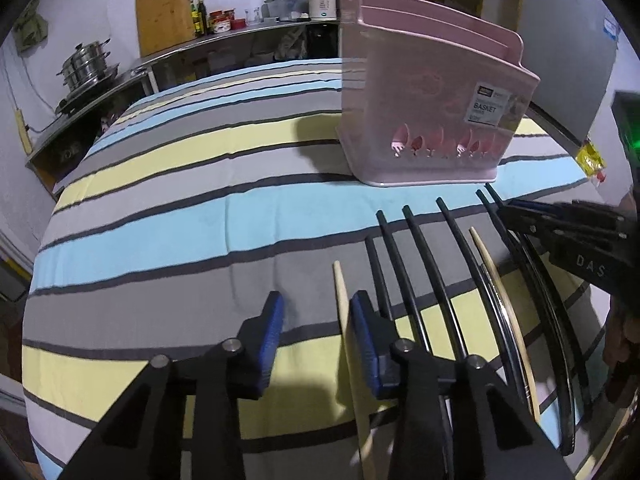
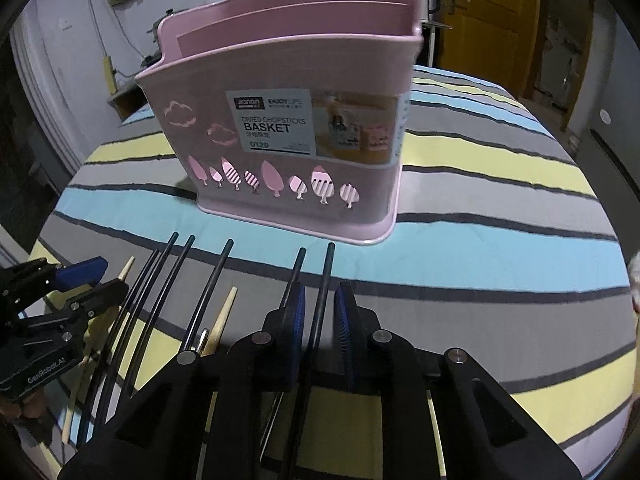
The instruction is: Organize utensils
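A black chopstick [image 2: 320,312] is seen between the blue pads of the right claw [image 2: 320,312], which is narrowed around it; whether the pads press on it cannot be told. The left claw [image 1: 316,320] is spread wide with nothing held, a pale wooden chopstick [image 1: 343,300] lying just beside its right pad. More black chopsticks [image 1: 416,256] lie fanned on the striped cloth [image 1: 180,240] near the surface's front edge. The pink basket [image 2: 288,120] stands upright behind them. A kitchen counter [image 1: 168,60] with steel pots [image 1: 86,66] is noted beyond.
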Demonstrator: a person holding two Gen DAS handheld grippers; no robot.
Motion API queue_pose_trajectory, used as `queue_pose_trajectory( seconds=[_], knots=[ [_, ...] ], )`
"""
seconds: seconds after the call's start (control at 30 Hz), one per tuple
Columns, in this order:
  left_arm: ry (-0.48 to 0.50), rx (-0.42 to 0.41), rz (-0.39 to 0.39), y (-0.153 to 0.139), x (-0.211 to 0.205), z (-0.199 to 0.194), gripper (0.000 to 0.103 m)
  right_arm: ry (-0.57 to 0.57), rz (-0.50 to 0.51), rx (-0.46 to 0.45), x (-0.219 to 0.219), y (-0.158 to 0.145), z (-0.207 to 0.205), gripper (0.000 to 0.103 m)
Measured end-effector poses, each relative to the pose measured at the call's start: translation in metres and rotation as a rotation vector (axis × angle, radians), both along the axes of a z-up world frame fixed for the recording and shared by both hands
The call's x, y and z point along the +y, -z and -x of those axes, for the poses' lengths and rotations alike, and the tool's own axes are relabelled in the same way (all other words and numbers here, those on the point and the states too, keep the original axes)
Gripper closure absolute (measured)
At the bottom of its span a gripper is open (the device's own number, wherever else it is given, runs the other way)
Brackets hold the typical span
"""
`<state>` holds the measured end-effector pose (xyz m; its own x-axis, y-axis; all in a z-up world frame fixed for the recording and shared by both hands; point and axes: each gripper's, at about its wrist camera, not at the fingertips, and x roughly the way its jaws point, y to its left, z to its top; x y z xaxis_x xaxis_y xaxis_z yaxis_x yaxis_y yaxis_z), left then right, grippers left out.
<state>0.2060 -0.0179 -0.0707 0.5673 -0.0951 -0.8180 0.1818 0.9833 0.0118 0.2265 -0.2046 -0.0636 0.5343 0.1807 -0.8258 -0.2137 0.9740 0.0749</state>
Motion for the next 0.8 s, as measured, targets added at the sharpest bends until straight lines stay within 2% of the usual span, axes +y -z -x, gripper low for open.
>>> queue_pose_trajectory(
  seconds=[0.03,0.07,0.1,0.17,0.43,0.8],
  knots=[
    [0.007,-0.002,-0.005,0.0,-0.001,0.0,0.074,-0.004,0.006,0.002,0.001,0.0,-0.001,0.094],
    [0.013,-0.001,-0.005,-0.001,-0.002,-0.001,0.083,-0.006,0.004,0.005,0.002,0.0,-0.002,0.096],
    [0.018,0.004,0.004,-0.001,-0.003,0.0,0.09,-0.004,-0.006,0.009,0.002,0.0,-0.002,0.096],
    [0.021,0.014,0.026,-0.002,-0.002,-0.001,0.094,-0.001,-0.019,0.012,0.0,-0.001,-0.001,0.096],
    [0.014,0.027,0.133,-0.014,0.012,-0.003,0.097,-0.001,-0.065,-0.011,-0.005,-0.017,0.01,0.097],
    [0.029,-0.036,0.197,-0.057,0.017,0.005,0.097,0.0,-0.122,-0.093,-0.013,-0.06,0.029,0.097]
  ],
)
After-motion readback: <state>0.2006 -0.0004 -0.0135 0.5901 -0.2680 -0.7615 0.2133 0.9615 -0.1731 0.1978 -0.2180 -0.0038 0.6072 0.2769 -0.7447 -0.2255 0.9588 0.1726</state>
